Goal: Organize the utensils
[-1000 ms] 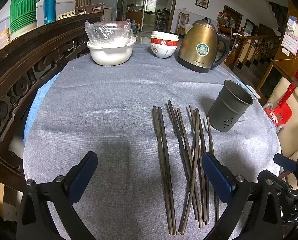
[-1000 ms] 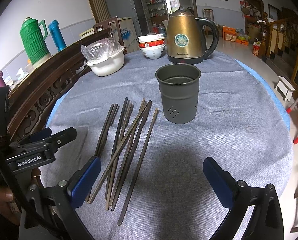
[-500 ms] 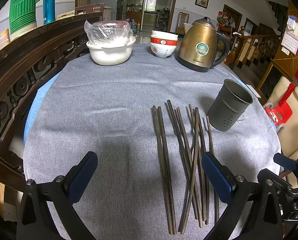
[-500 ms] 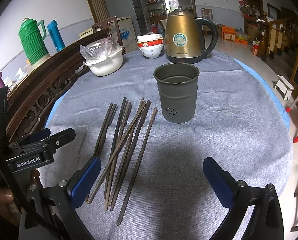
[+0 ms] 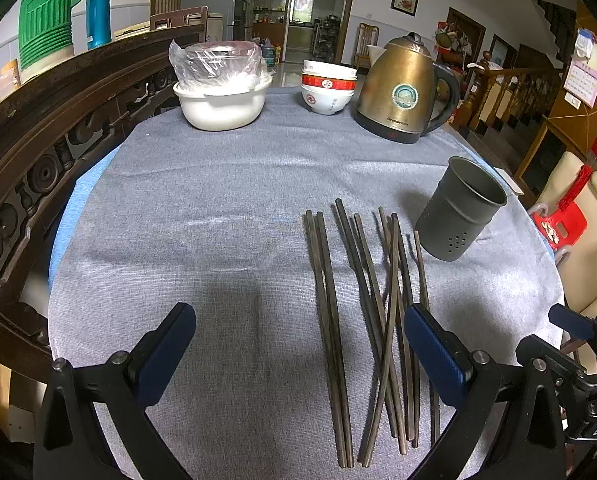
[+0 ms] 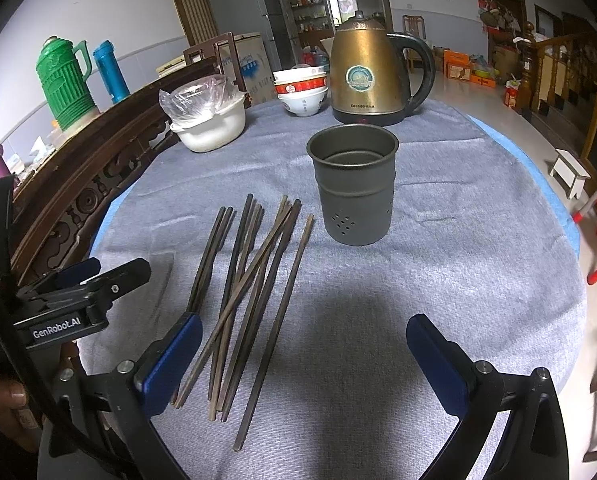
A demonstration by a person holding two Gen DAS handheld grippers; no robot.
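Little has shifted since a second ago: only the right gripper (image 6: 302, 364) eases slightly nearer the chopsticks (image 6: 250, 288), jaws spread wide, empty. Left gripper (image 5: 298, 352) hovers equally agape. Chopsticks lie crossed on the bench (image 6: 458, 272), just beside the empty holder (image 6: 354, 188). Best take the lone outermost stick first, pinching mid-length.

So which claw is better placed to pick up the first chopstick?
Probably the left claw: the chopsticks lie between its open fingers. The right claw, also open, is centred on bare cloth, with the chopsticks at its left finger.
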